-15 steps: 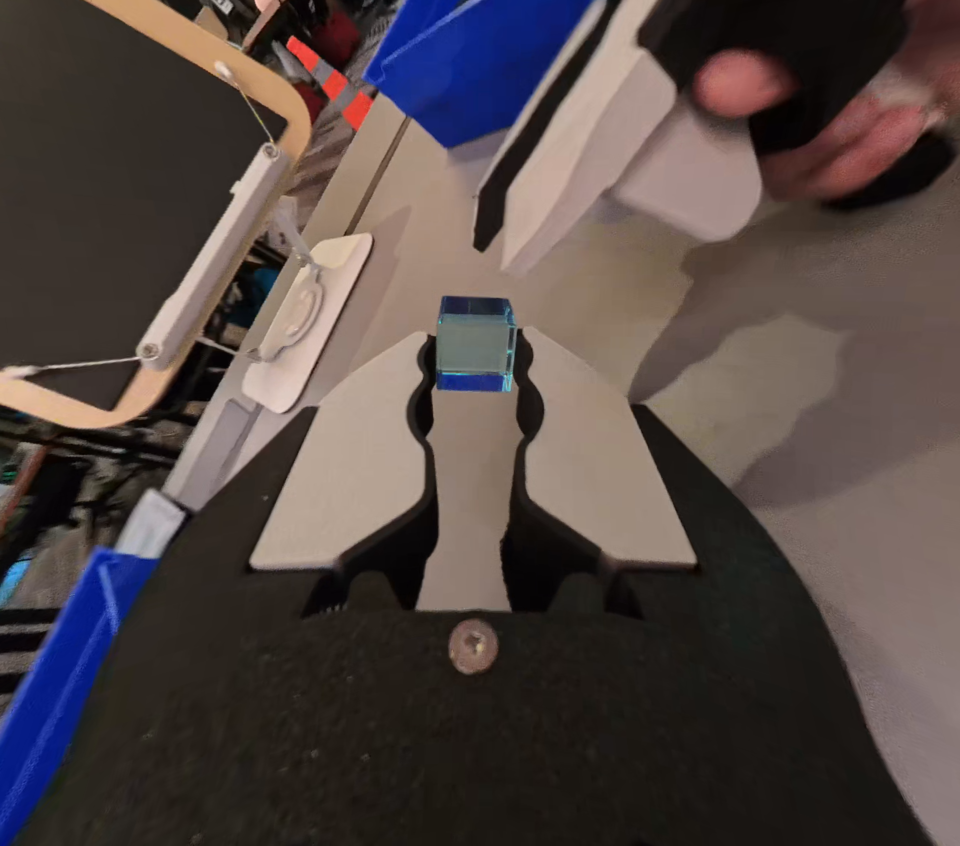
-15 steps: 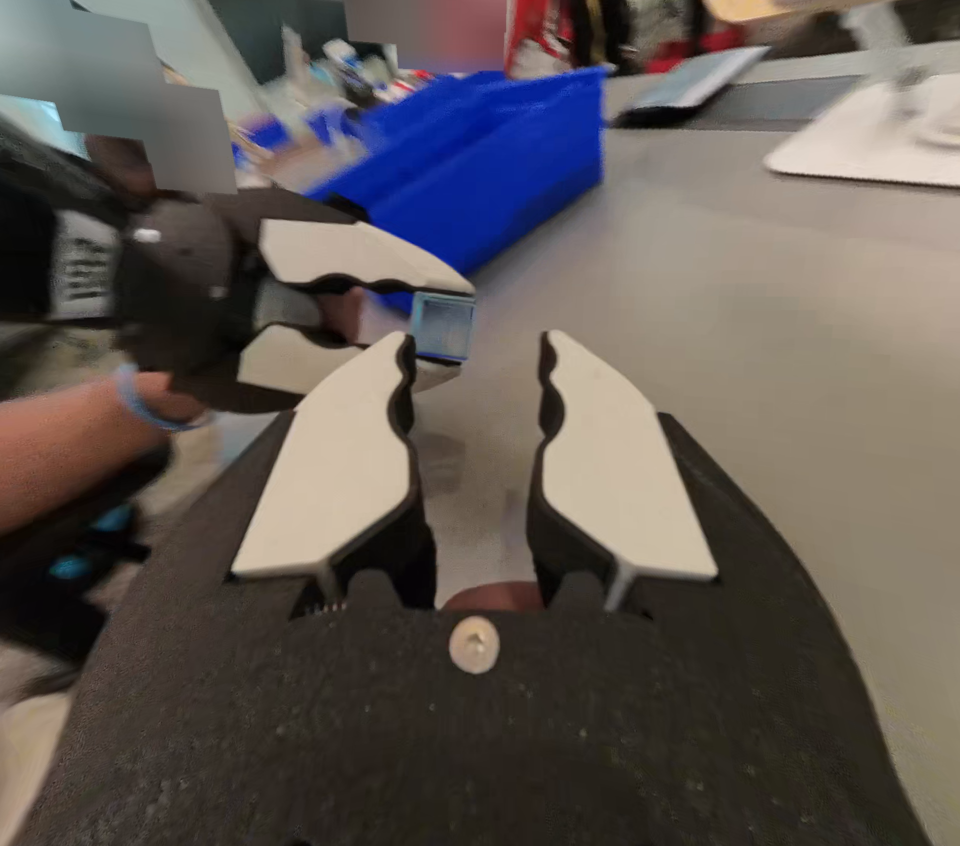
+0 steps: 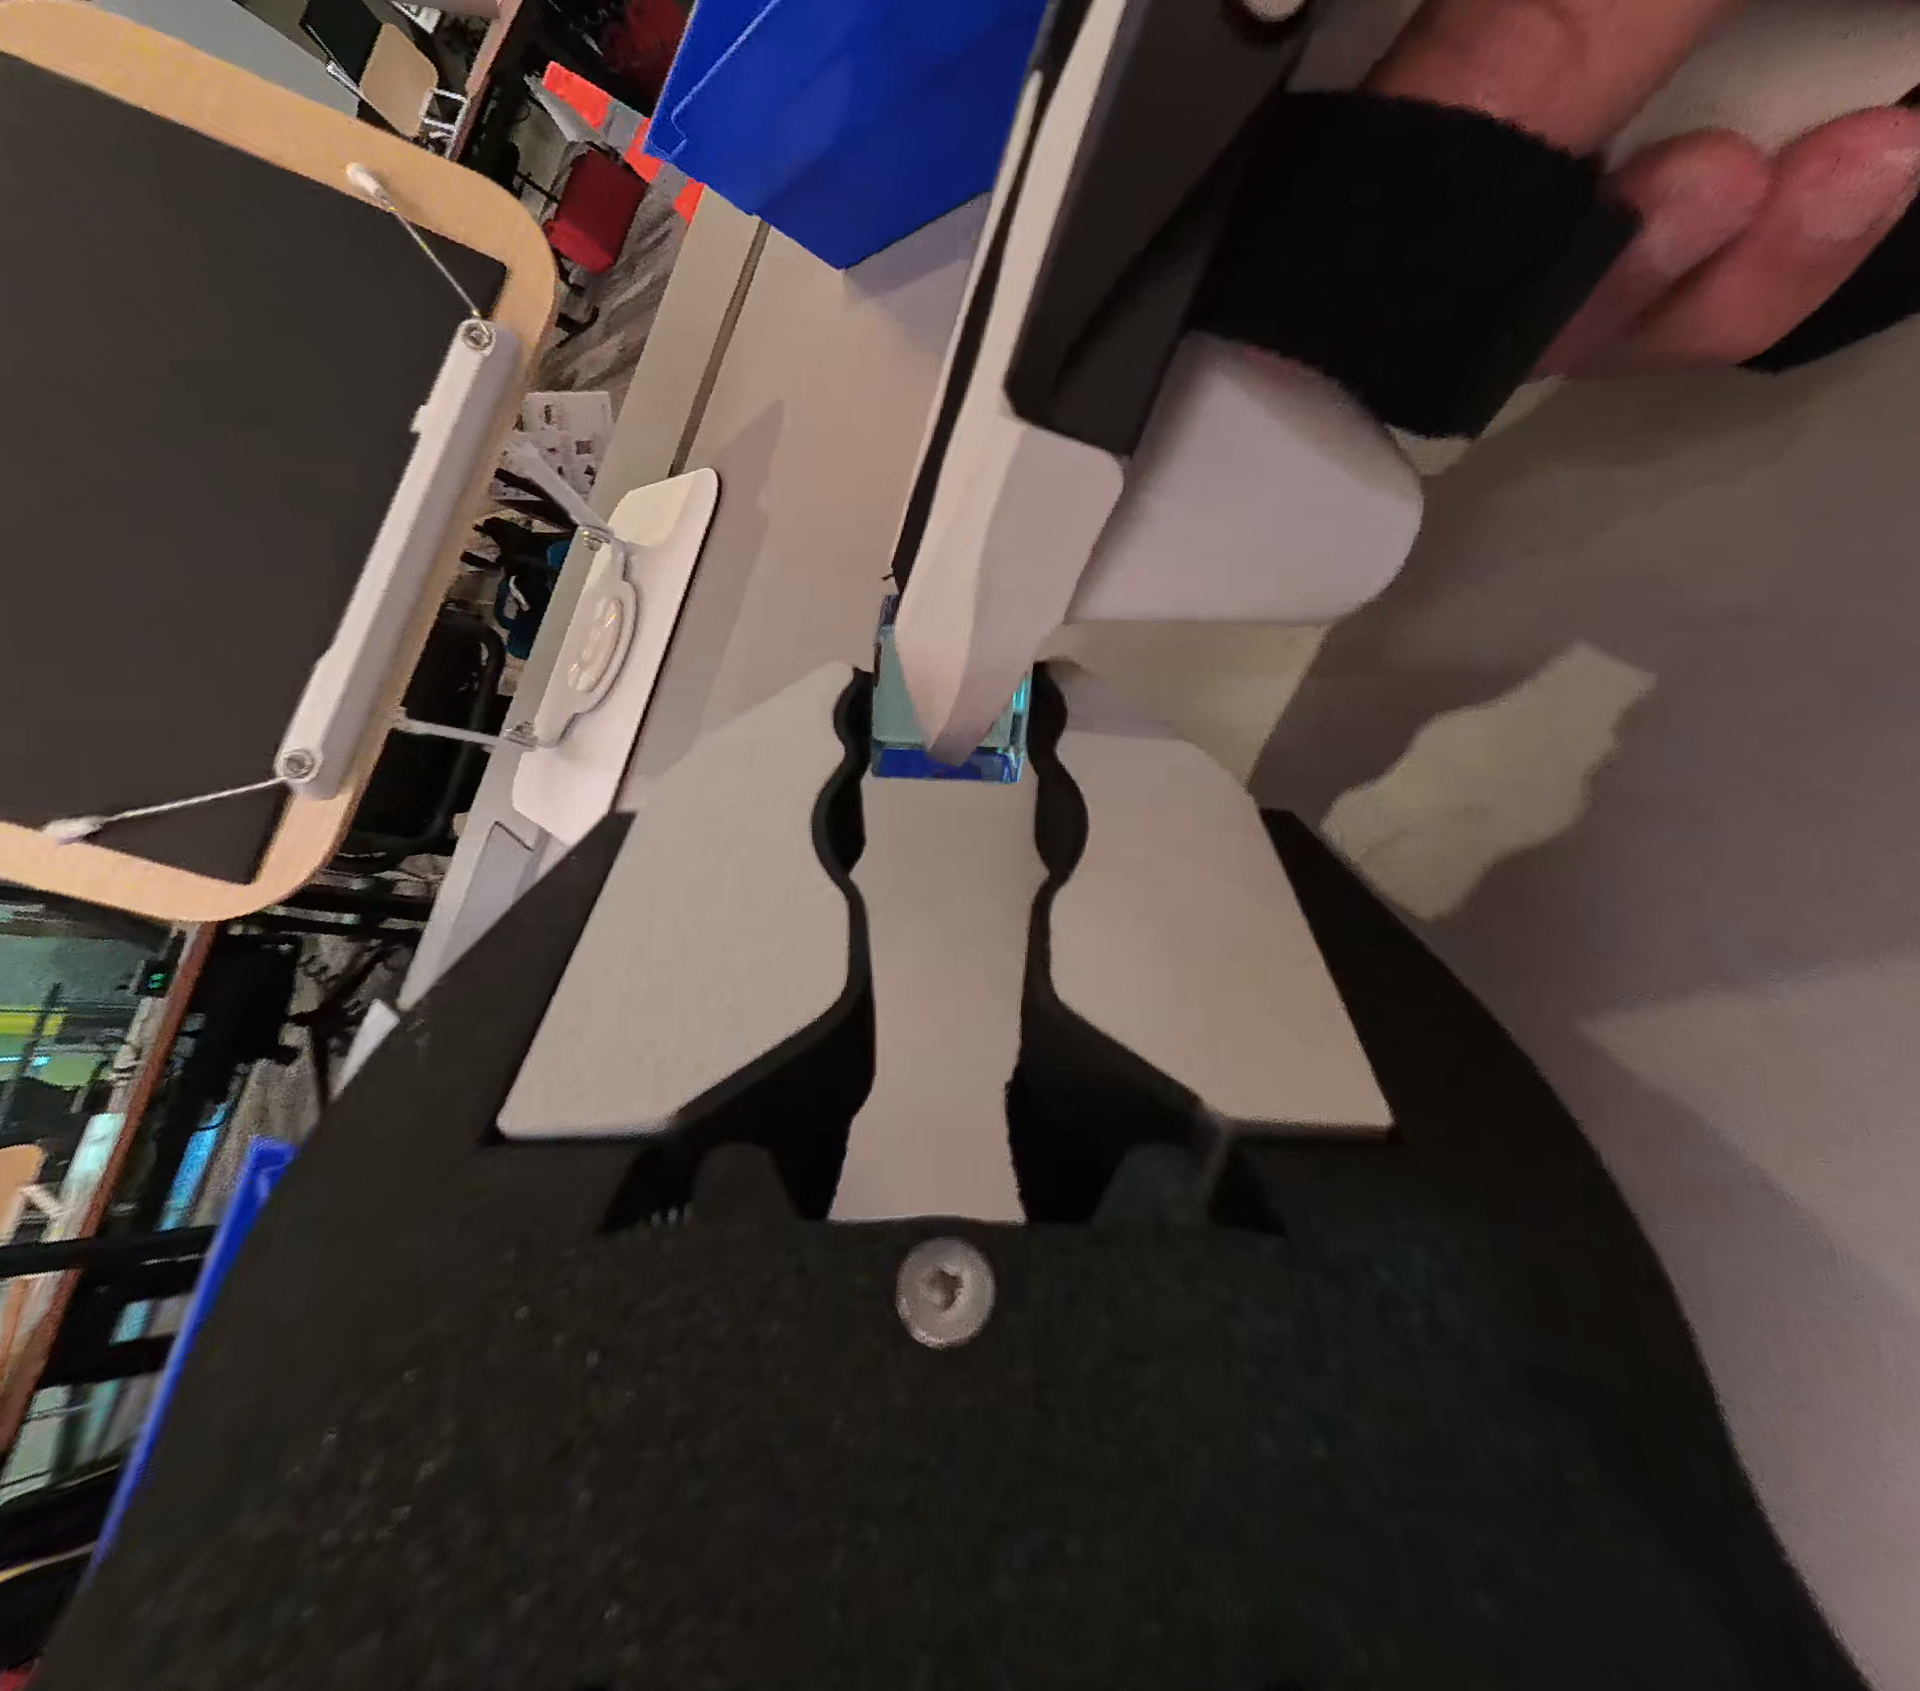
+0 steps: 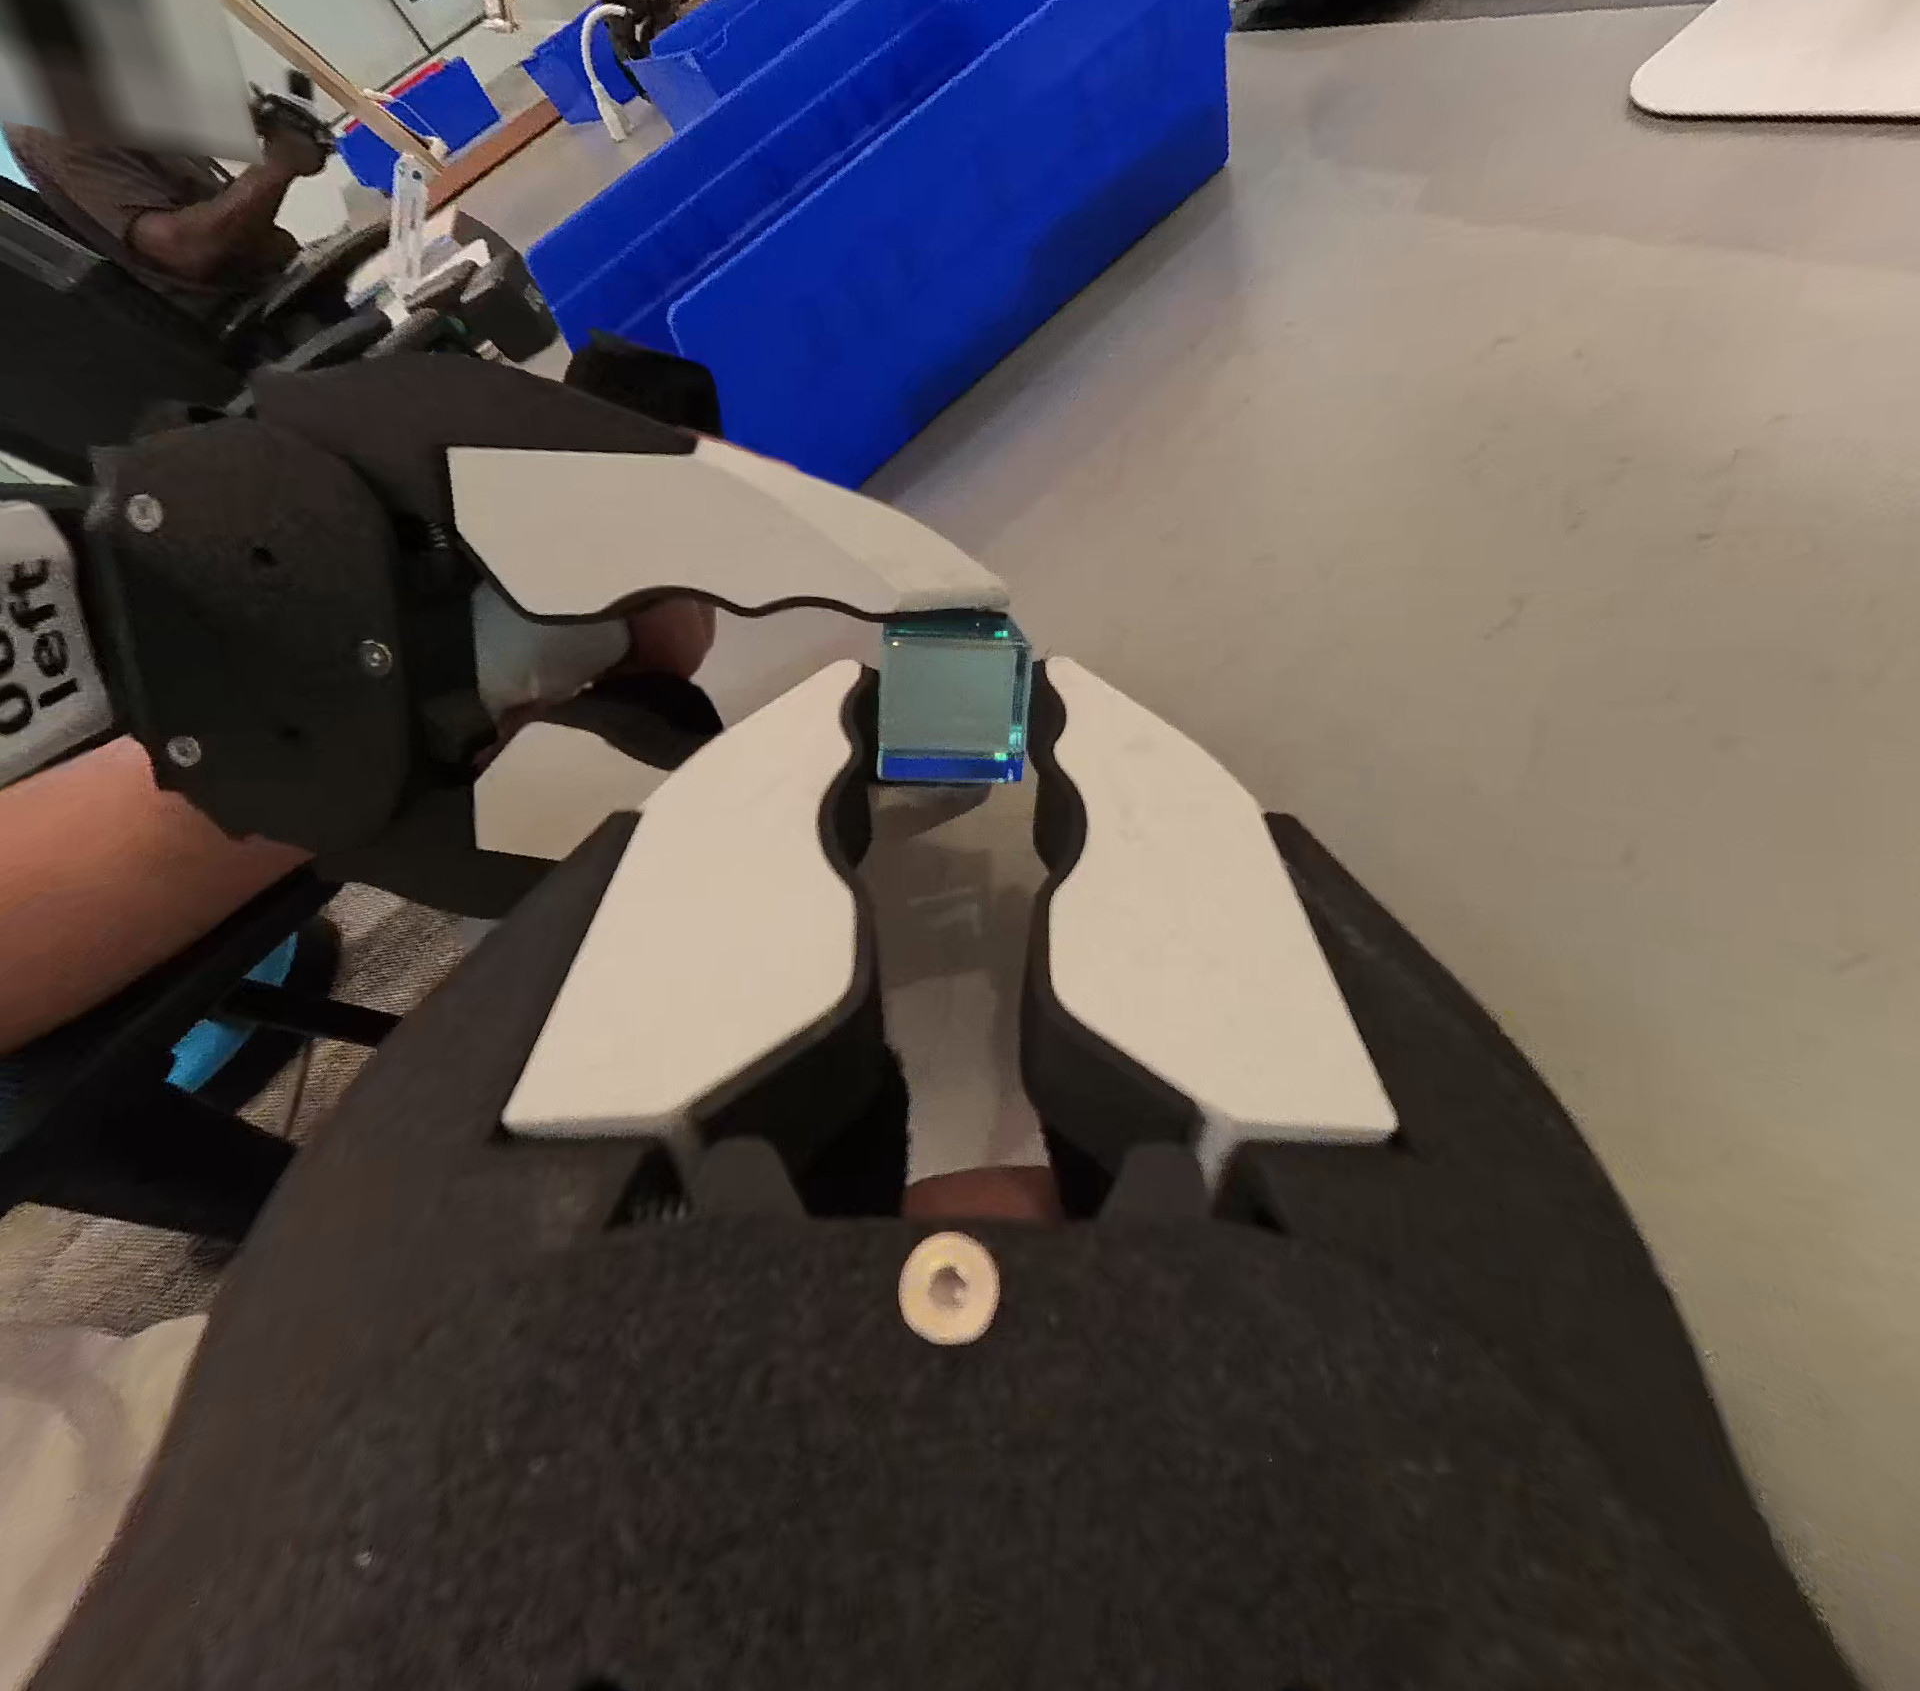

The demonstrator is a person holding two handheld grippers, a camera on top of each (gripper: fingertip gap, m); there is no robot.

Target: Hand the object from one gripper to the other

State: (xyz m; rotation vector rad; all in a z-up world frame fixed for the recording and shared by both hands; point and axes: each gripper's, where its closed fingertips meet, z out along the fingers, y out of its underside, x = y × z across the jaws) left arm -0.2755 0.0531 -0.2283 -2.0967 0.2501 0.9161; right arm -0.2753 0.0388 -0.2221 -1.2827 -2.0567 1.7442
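Small translucent blue-green glass cube (image 4: 954, 701) held above grey worktop (image 4: 1455, 498), in front of long blue plastic bin (image 4: 935, 207). Left gripper (image 3: 948, 727) jaws clamped on cube, top and bottom in right wrist view. Right gripper (image 4: 951, 706) jaws closed against cube's two sides, set crosswise to left. Both grip cube at once.

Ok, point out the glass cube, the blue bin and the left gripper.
glass cube (image 4: 951, 701), right wrist view, its facing side.
blue bin (image 4: 935, 259), right wrist view, its long outer wall.
left gripper (image 3: 948, 732), left wrist view, between its fingertips.
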